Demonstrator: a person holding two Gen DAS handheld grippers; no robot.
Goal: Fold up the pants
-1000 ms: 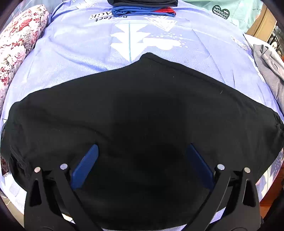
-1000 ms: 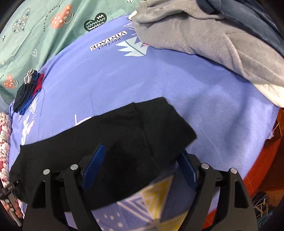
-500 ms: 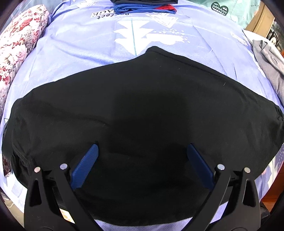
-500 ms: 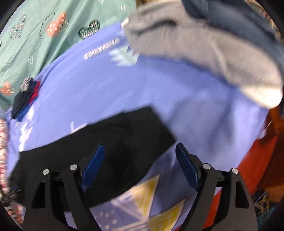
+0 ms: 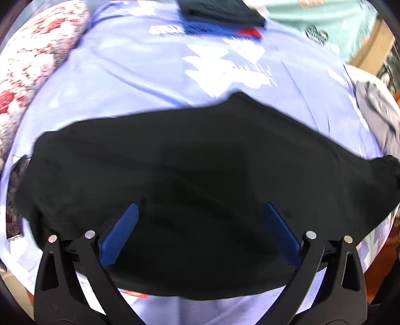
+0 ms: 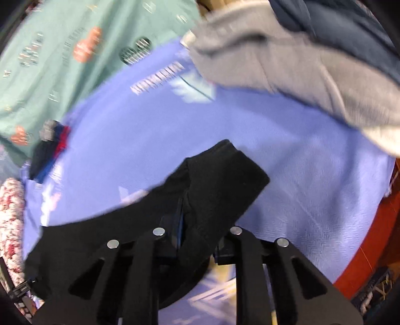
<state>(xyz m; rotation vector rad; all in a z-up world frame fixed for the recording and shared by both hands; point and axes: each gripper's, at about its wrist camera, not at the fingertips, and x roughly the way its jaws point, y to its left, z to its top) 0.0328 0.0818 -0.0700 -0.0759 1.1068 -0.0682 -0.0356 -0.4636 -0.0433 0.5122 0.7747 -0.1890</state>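
The black pants [image 5: 200, 155] lie spread across the lilac printed bedsheet [image 5: 120, 82]. My left gripper [image 5: 200, 212] is open just above the cloth, its blue pads [image 5: 120, 232] wide apart on either side of a crease. In the right wrist view, my right gripper [image 6: 185, 212] is shut on the end of the black pants [image 6: 220, 185], and the fabric bunches and lifts between the jaws. The rest of the garment trails left over the sheet [image 6: 287, 150].
A stack of folded dark, blue and red clothes [image 5: 220, 17] sits at the far edge. A floral pillow [image 5: 30, 70] lies left. A heap of grey and navy clothes [image 6: 300, 55] lies right, by the green sheet [image 6: 50, 50]. The bed edge and red floor [image 6: 375, 250] are right.
My right gripper closed on the pants' end and raised it. The left gripper stayed open while its view pulled back and tilted over the cloth.
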